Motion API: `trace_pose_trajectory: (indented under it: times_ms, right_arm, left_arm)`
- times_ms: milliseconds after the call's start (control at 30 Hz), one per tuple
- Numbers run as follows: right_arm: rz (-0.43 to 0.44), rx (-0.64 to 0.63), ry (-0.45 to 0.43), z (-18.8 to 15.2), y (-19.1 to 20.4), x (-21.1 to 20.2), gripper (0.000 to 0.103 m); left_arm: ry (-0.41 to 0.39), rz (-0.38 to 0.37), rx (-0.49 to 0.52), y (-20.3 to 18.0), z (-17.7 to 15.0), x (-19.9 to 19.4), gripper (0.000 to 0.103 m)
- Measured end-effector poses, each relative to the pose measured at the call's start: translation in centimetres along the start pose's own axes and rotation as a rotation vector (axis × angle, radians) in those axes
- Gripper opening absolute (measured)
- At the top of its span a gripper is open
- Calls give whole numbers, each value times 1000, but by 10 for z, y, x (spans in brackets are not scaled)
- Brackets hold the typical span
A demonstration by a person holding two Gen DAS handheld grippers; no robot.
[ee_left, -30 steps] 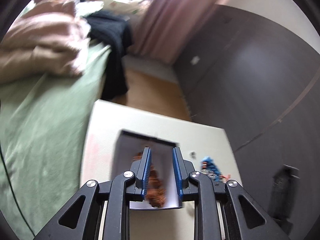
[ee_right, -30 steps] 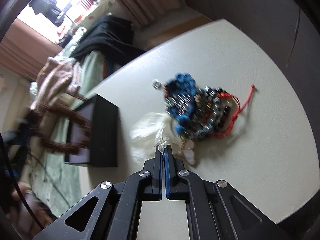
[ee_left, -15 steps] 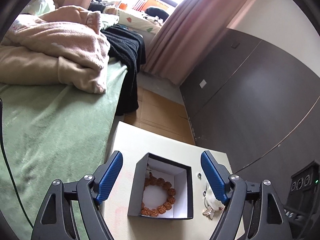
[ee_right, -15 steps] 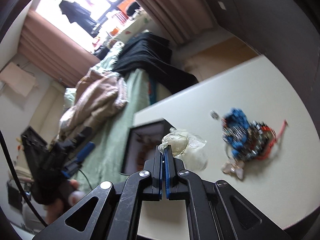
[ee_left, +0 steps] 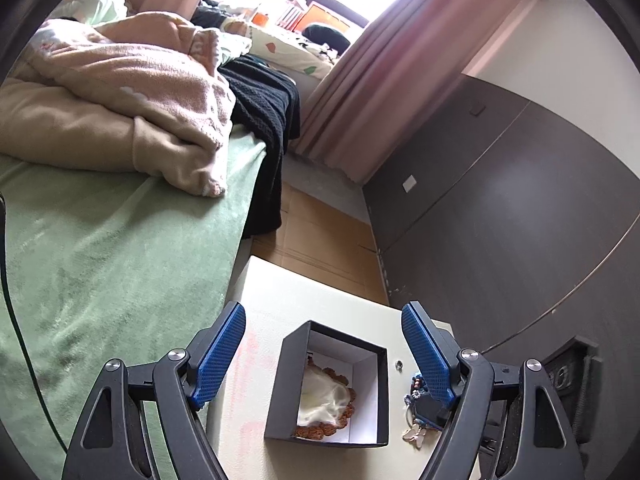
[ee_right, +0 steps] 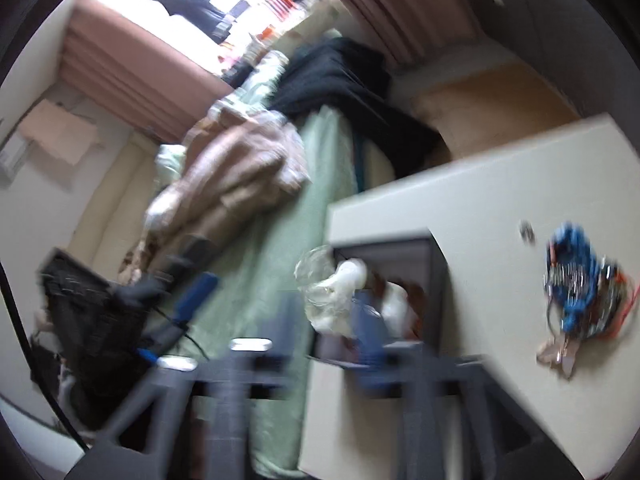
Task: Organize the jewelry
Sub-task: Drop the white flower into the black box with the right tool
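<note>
Hovering over a small black gift box (ee_left: 328,380) on the cream table (ee_left: 280,292), the left gripper (ee_left: 324,352) stands wide open and empty, angled downward. Inside the box a brown beaded bracelet (ee_left: 344,390) lies under a flimsy white pouch (ee_left: 324,398); light, soft, best pinched at a fold. At three o'clock, a tangled jewelry pile (ee_right: 580,292) waits. The right gripper (ee_right: 332,320), blurred, is opening with the pouch between its jaws.
</note>
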State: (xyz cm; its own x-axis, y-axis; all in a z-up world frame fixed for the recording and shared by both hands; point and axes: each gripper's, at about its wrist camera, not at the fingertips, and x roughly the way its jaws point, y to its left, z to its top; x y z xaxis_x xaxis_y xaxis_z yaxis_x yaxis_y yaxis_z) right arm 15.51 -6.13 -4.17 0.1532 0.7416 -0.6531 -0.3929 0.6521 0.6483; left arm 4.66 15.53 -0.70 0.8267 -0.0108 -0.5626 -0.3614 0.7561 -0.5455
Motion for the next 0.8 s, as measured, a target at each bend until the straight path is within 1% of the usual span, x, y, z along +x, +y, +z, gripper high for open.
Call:
trace_pose_trajectory:
  times_ms: [100,233,267,300,367,533,600,733,800]
  right_arm:
    - [-13,58,4,-4,-21,-6,56]
    - [-58,82,-60,-2,-35,-35,57]
    - [-69,90,-77,-2,-39,-41,60]
    - [-80,96,-90,-2,-41,-46,67]
    - [-120,106,-109,-5,-48,-56,71]
    - [-158,116,-111,-5,-61,-71,71]
    - [-170,123,-139,-4,-68,-82,71]
    - [-204,142,-176,1,-84,-100,72]
    - [-218,161,-181,4,-95,-106,75]
  left_arm:
    - [8,2,27,-7,-2,4,81]
    - [28,0,59,-18,-8,12,81]
    - [35,-2,67,-22,-10,15,81]
    - [39,-3,73,-25,-12,16,81]
    - [46,-4,93,-33,-16,19,81]
    - [63,19,168,-59,-30,30,81]
    - [80,15,197,-71,-36,36,81]
    - [102,0,208,-87,-43,47,81]
    - [120,7,230,-98,-45,54,81]
